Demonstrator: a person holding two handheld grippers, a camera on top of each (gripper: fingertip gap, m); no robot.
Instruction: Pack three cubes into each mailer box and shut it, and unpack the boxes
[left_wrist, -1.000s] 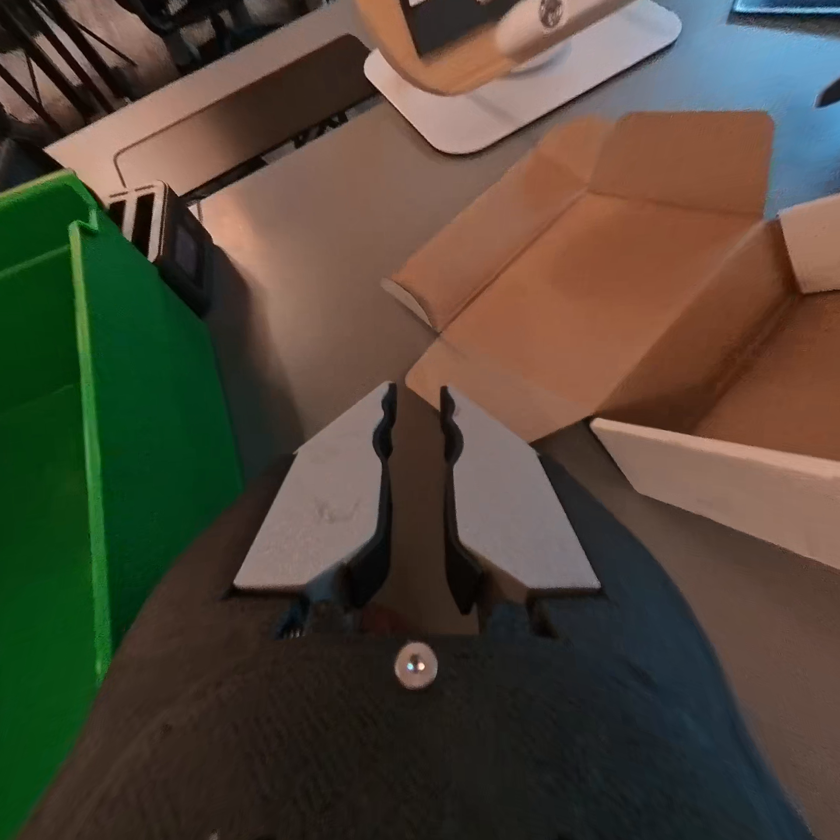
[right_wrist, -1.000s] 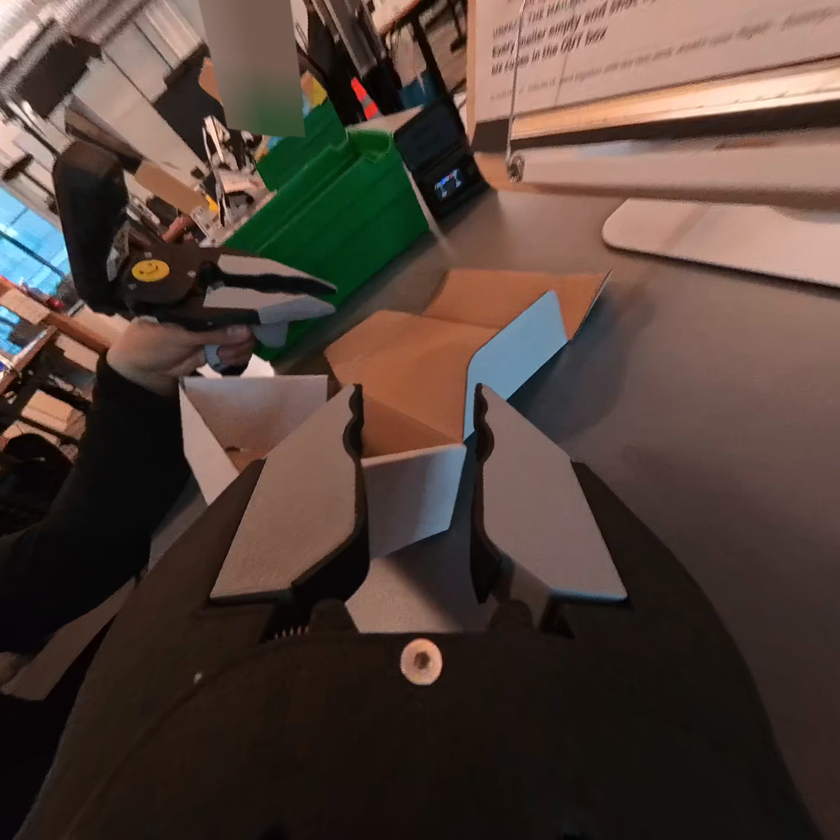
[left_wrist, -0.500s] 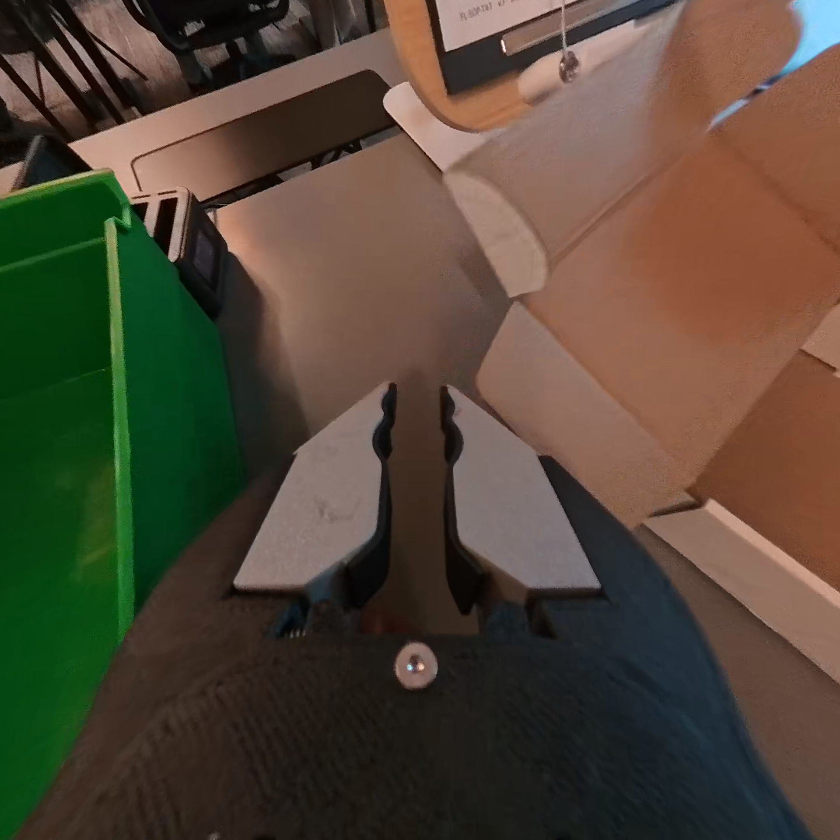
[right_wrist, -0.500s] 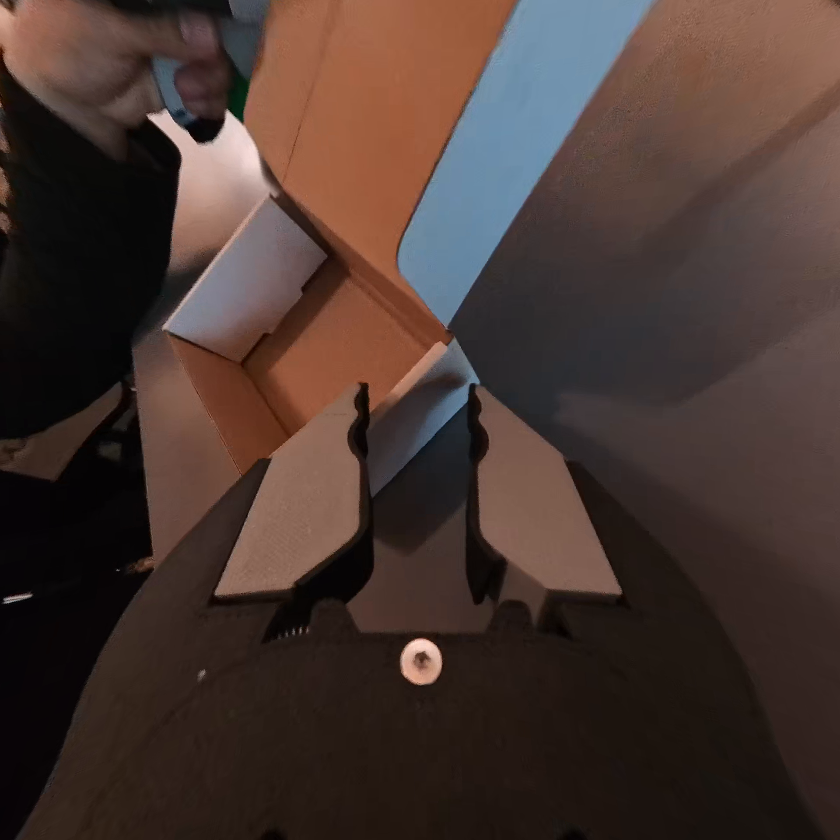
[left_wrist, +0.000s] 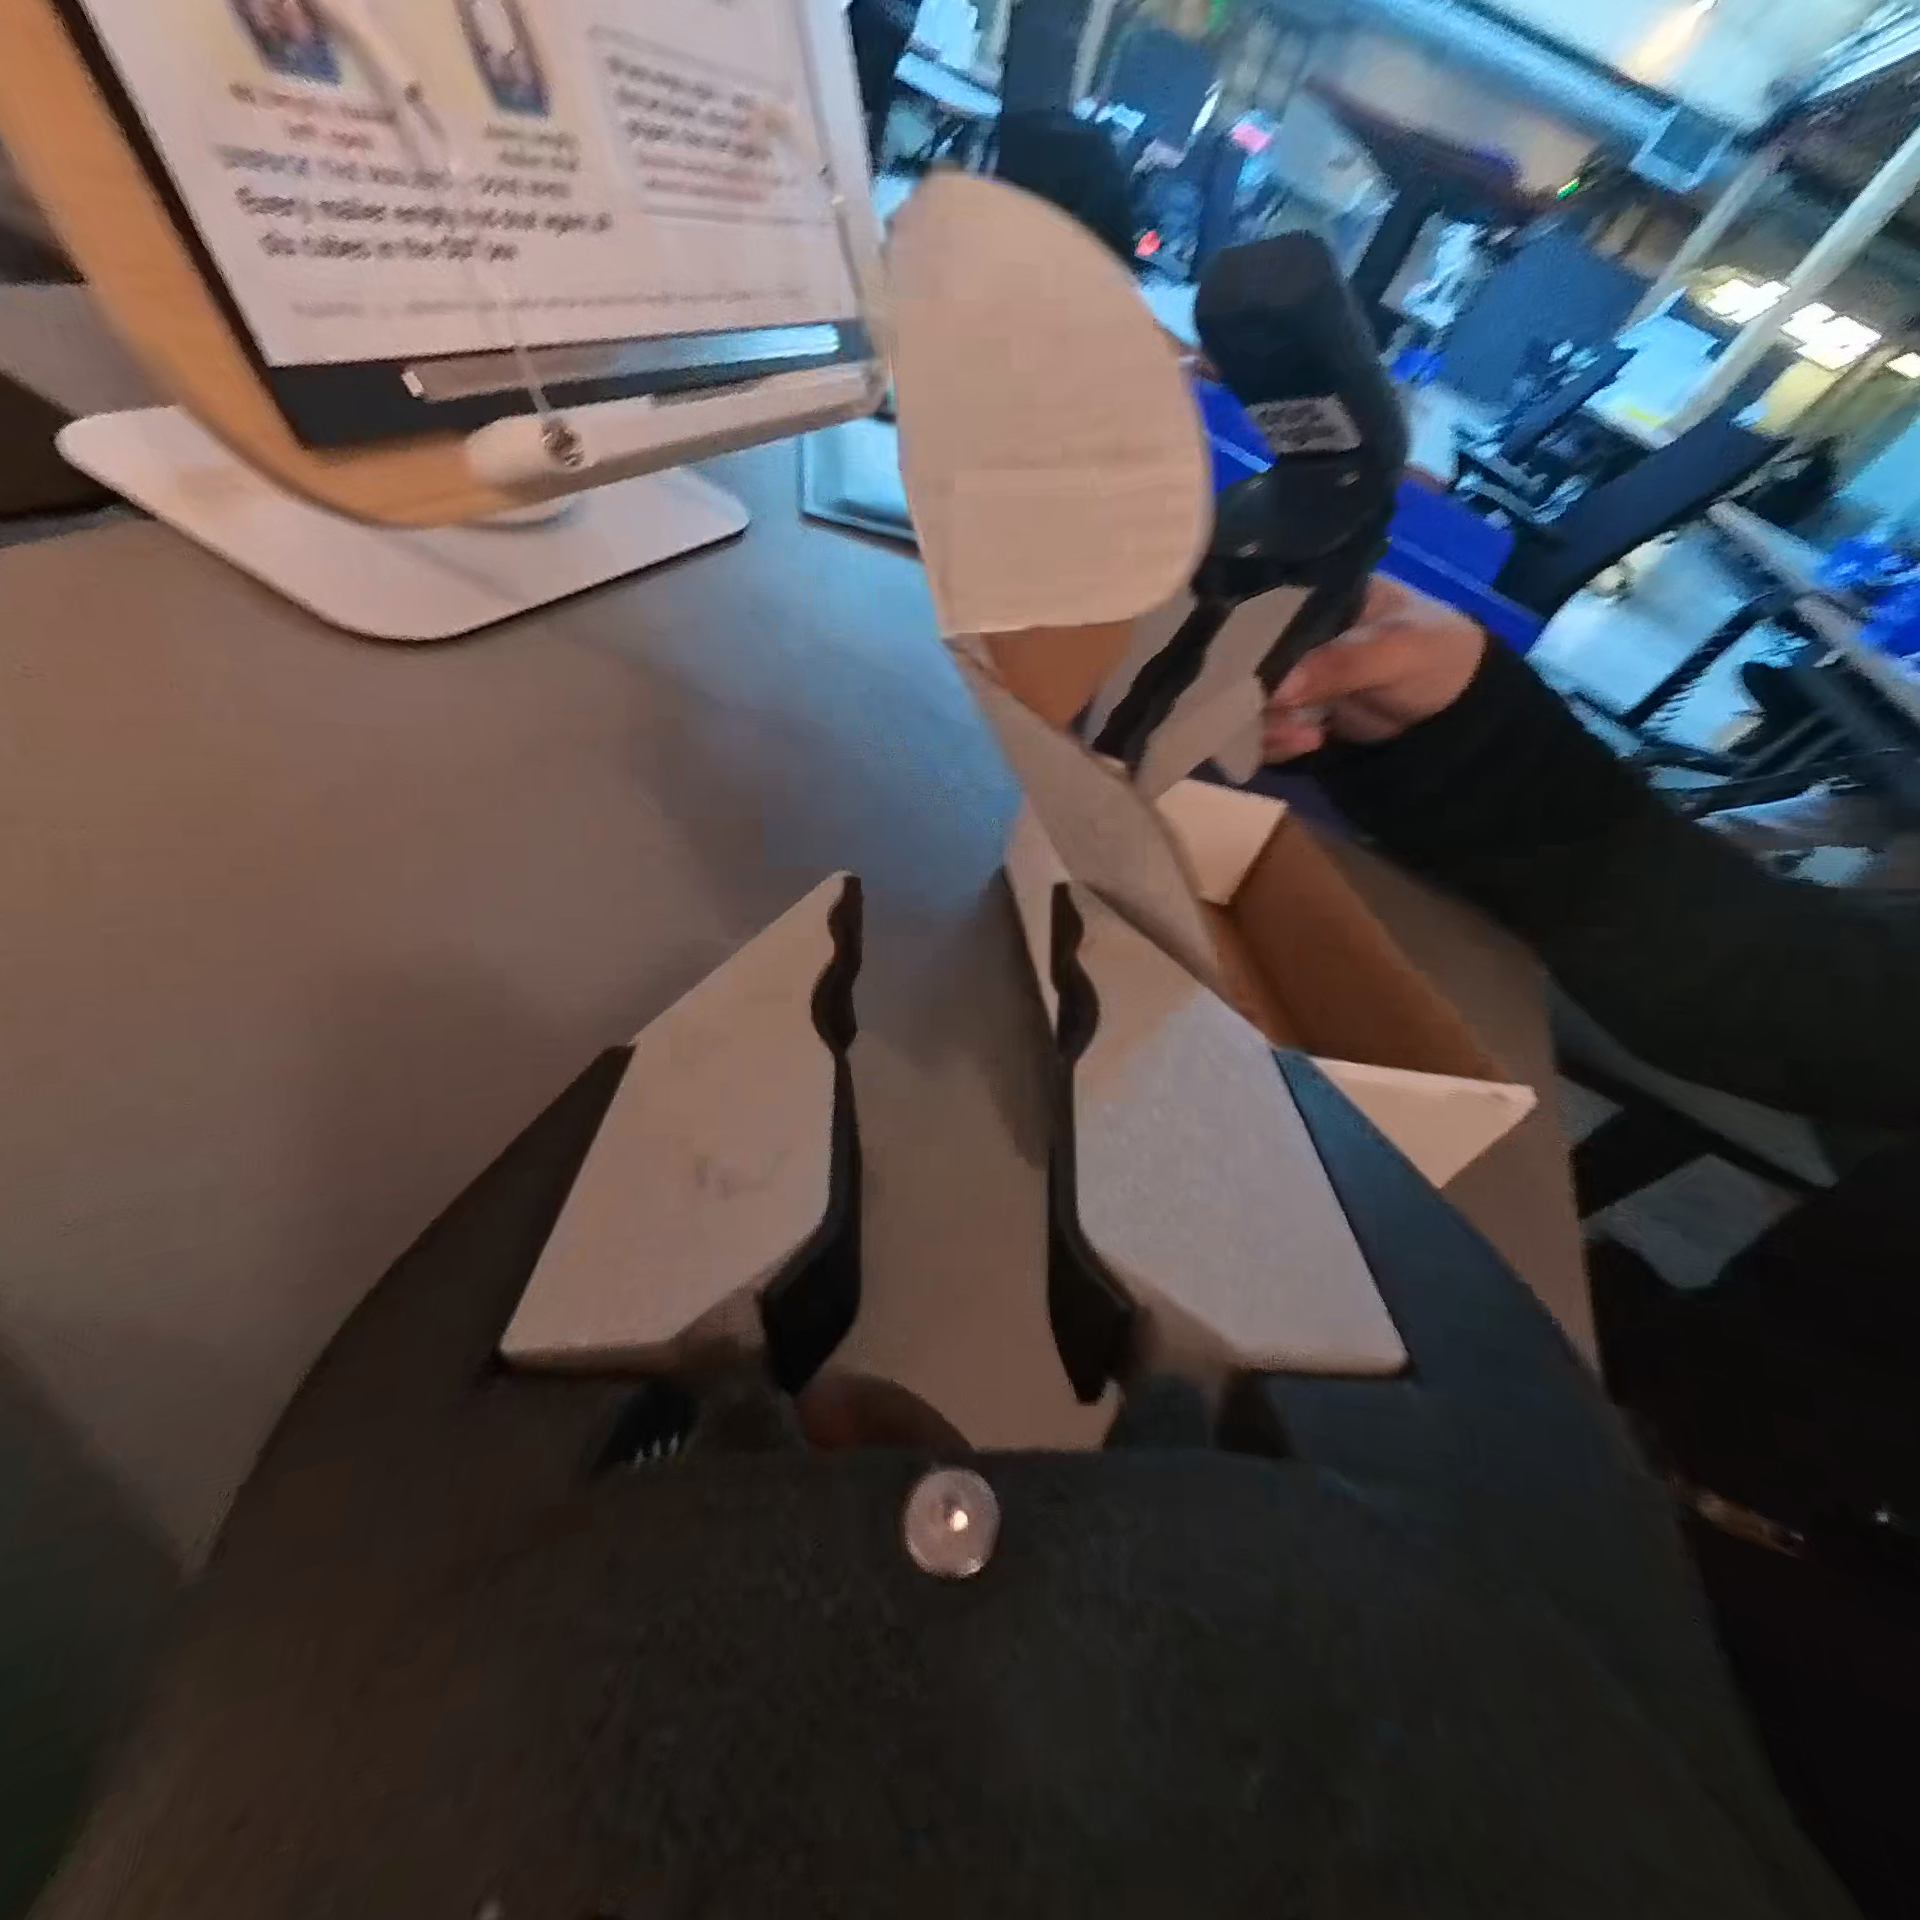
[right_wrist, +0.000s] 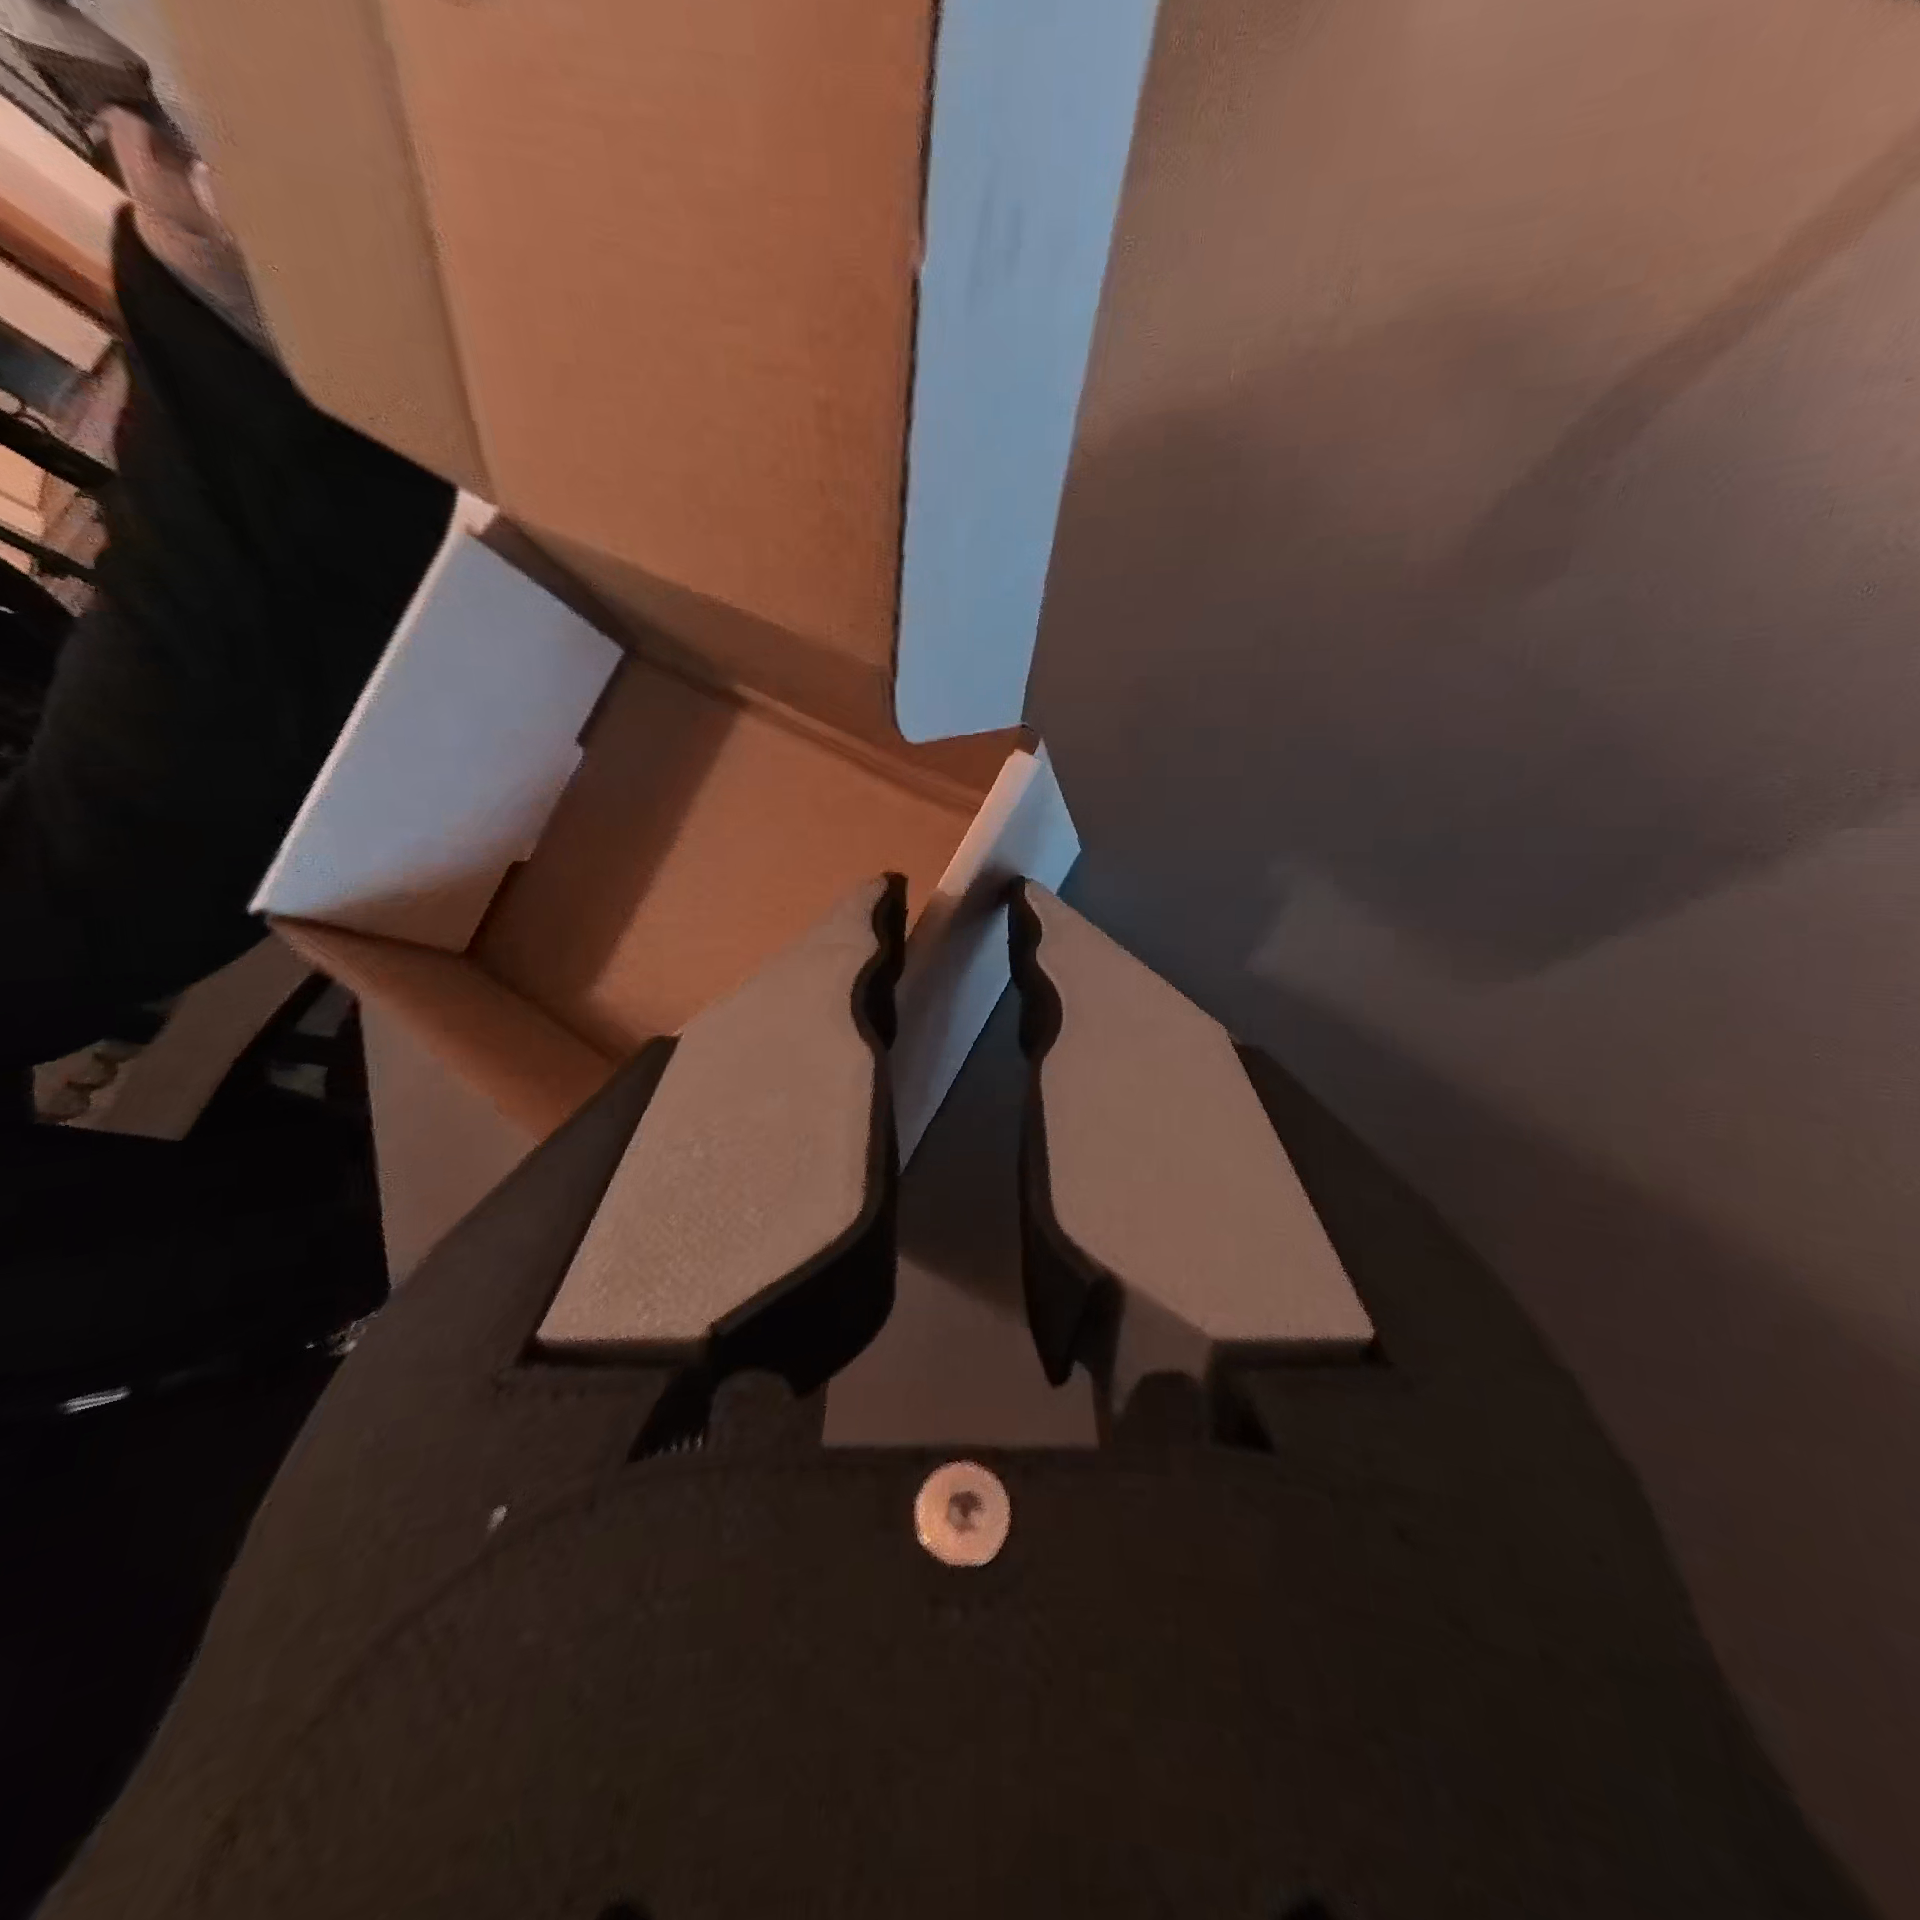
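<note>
The mailer box (left_wrist: 1340, 956) stands open on the grey table (left_wrist: 416, 831), lid raised. The left gripper (left_wrist: 954, 904) hovers just beside it, jaws apart, holding nothing. The right gripper (right_wrist: 954, 896), jaws parted, straddles the box's white side wall. A sign stand (left_wrist: 468, 260) with blurred print sits behind.

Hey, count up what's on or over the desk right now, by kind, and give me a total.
Mailer box, open, lid raised: 1
Claws, left claw and right claw: 2
Sign stand: 1
Cubes in view: 0
Total: 4
</note>
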